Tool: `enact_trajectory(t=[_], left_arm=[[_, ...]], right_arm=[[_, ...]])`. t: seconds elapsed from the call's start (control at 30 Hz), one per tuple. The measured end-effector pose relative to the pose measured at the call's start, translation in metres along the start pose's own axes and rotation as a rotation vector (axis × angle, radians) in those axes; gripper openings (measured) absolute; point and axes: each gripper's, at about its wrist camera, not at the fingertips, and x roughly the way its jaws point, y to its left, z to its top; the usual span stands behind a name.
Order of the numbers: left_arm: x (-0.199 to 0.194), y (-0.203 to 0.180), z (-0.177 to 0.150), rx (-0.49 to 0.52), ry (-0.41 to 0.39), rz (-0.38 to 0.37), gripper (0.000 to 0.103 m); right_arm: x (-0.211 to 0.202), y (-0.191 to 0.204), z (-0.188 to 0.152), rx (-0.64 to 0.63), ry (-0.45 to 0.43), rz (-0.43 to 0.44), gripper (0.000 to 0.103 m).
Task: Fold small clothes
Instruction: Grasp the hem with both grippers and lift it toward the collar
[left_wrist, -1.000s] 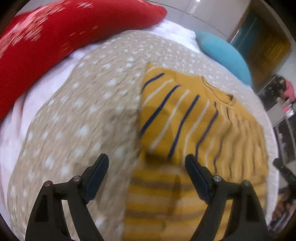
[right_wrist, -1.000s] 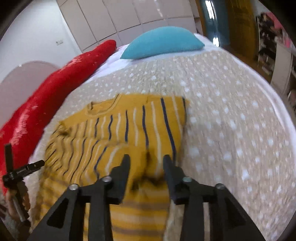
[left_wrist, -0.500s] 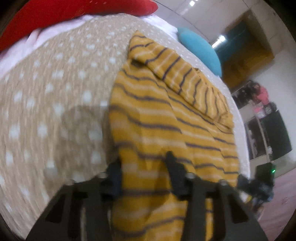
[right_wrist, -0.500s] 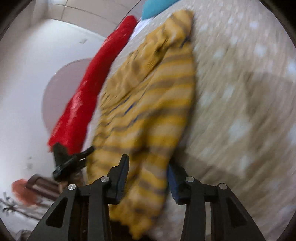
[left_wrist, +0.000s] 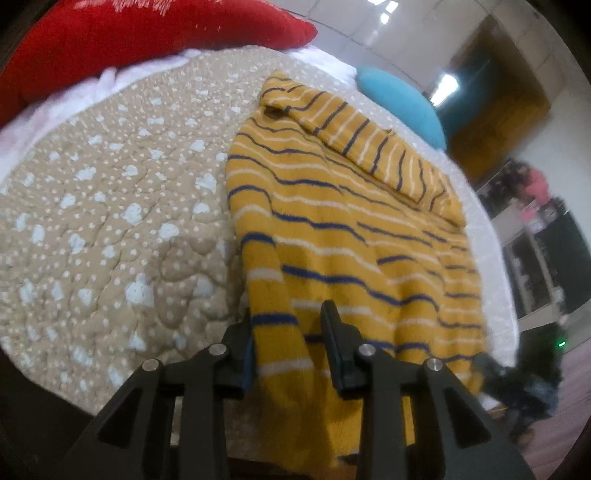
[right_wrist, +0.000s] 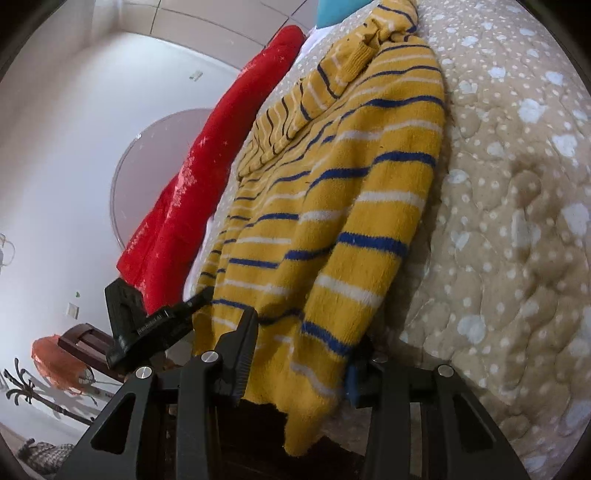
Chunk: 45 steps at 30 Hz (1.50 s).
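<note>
Left hand-held gripper (left_wrist: 288, 347) now clamped on sweater (left_wrist: 354, 236) hem; right hand-held gripper (right_wrist: 301, 354) too.

Both grippers are matte black plastic. The left gripper (left_wrist: 288, 343) shows silver screw heads on triangular cut-out arms. The right gripper (right_wrist: 301, 354) has ribbed fingers (right_wrist: 242, 354), blue-edged at 3 o'clock.

A second ago the left gripper (left_wrist: 288, 345) was held wide open above the striped sweater (left_wrist: 354, 236); now its jaws are closed on the sweater's near hem. The hem has been drawn back past the edge of the spotted quilt (left_wrist: 110, 206) by both grippers. The right gripper (right_wrist: 301, 354) has been lowered and rolled, so its view is tilted.
</note>
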Motion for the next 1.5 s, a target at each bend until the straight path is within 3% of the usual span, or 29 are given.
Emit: enact_trajectory(t=[0.13, 0.37, 0.93, 0.97, 1.0, 1.07, 1.2, 1.37, 1.5], left_arm=[[-0.004, -0.012, -0.009, 0.054, 0.002, 0.071, 0.033], [-0.005, -0.012, -0.012, 0.042, 0.03, 0.071, 0.024], [-0.001, -0.013, -0.014, 0.028, 0.03, 0.075, 0.029], [0.0, -0.013, -0.013, 0.029, 0.033, 0.073, 0.025], [-0.001, -0.012, -0.012, 0.03, 0.033, 0.077, 0.019], [-0.004, -0.007, -0.009, 0.008, 0.04, 0.052, 0.011], [-0.021, 0.01, -0.001, -0.058, 0.018, -0.014, 0.01], [-0.05, 0.022, -0.002, -0.096, -0.016, -0.077, 0.01], [-0.068, 0.022, -0.017, -0.098, -0.026, -0.104, 0.008]], right_arm=[[-0.005, -0.002, -0.007, 0.022, -0.002, 0.042, 0.044], [0.008, 0.008, -0.015, -0.001, 0.013, 0.012, 0.044], [0.008, 0.007, -0.018, 0.022, -0.022, -0.013, 0.039], [0.009, 0.008, -0.018, 0.021, -0.021, -0.02, 0.039], [0.009, 0.009, -0.018, 0.019, -0.018, -0.032, 0.032], [0.01, 0.014, -0.017, 0.011, -0.013, -0.076, 0.011], [0.005, 0.024, -0.014, 0.009, -0.032, -0.081, 0.009], [-0.016, 0.044, -0.019, -0.009, -0.036, 0.029, 0.009], [-0.036, 0.049, -0.032, -0.014, -0.043, 0.053, 0.009]])
